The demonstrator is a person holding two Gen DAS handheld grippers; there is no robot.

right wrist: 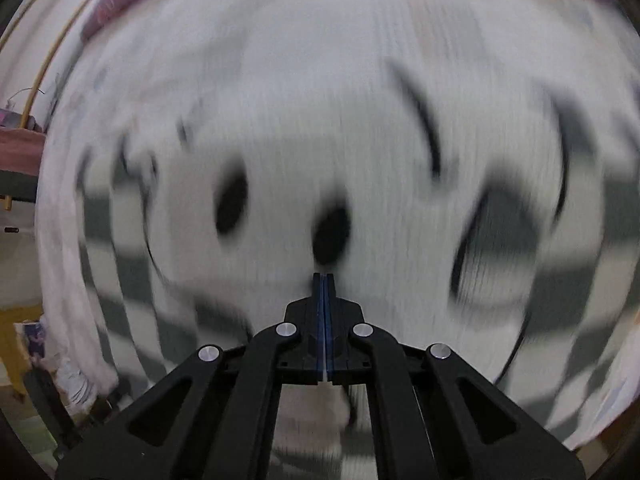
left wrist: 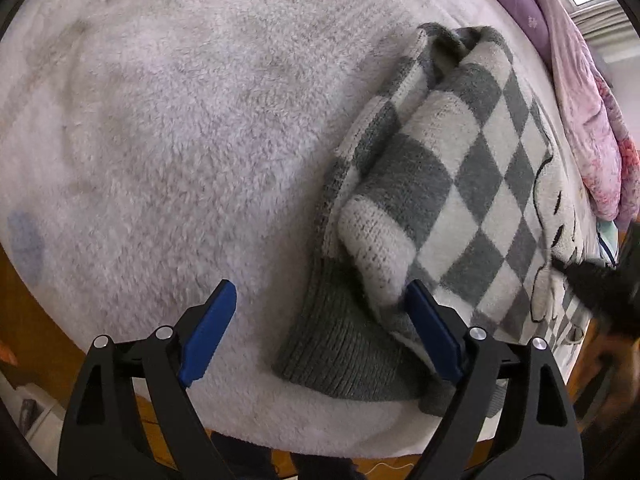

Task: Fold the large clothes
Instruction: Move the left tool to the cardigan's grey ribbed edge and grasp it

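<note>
A grey and white diamond-check knitted sweater (left wrist: 460, 184) with a cartoon figure lies folded on a fluffy white blanket (left wrist: 180, 140). My left gripper (left wrist: 320, 312) stands open over the sweater's near corner. The grey ribbed hem (left wrist: 340, 344) lies between its blue pads, and a folded sleeve end (left wrist: 376, 248) rests against the right-hand pad (left wrist: 434, 332). The right wrist view is motion-blurred. There my right gripper (right wrist: 323, 280) is shut, pads pressed together with nothing visible between them, above the sweater's white cartoon face (right wrist: 300, 184). It also shows as a dark blur (left wrist: 596, 280) at the left wrist view's right edge.
A purple and pink quilt (left wrist: 580, 100) is bunched along the far right of the bed. The blanket's front edge (left wrist: 280, 436) drops to a wooden floor. A bluish stain (left wrist: 26, 244) marks the blanket at left. A small table (right wrist: 16, 148) stands beside the bed.
</note>
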